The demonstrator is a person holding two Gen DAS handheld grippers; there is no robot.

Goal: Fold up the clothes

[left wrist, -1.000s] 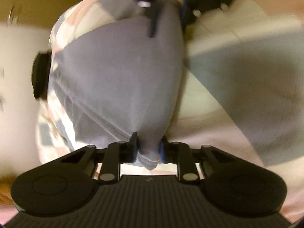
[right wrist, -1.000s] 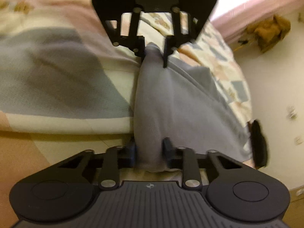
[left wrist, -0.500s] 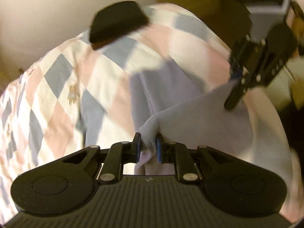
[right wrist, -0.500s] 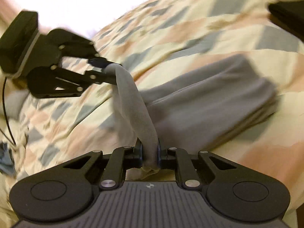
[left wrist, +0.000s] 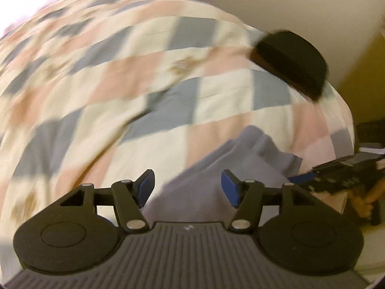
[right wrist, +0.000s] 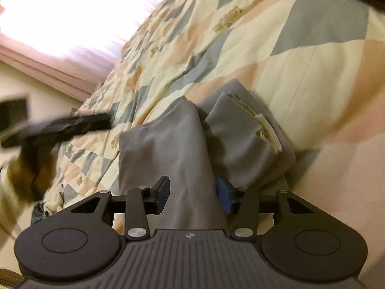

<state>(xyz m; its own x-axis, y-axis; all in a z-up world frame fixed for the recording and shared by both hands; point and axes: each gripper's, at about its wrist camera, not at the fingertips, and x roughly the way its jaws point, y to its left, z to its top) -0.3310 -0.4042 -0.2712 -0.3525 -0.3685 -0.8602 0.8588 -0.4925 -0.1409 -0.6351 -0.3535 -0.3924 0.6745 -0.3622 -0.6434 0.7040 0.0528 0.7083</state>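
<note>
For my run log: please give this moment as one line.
step: releasing fold | left gripper: jaws opening, off cloth | right gripper: jaws opening, cloth between | grey garment: folded on quilt

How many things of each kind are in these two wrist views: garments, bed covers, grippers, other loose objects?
Grey folded cloth garment: 1
Checked pastel patchwork quilt: 1
Black two-finger grippers, both opening over the garment without pressing it: 2 (left gripper, right gripper)
Black rounded object at the quilt's edge: 1
Total: 5
</note>
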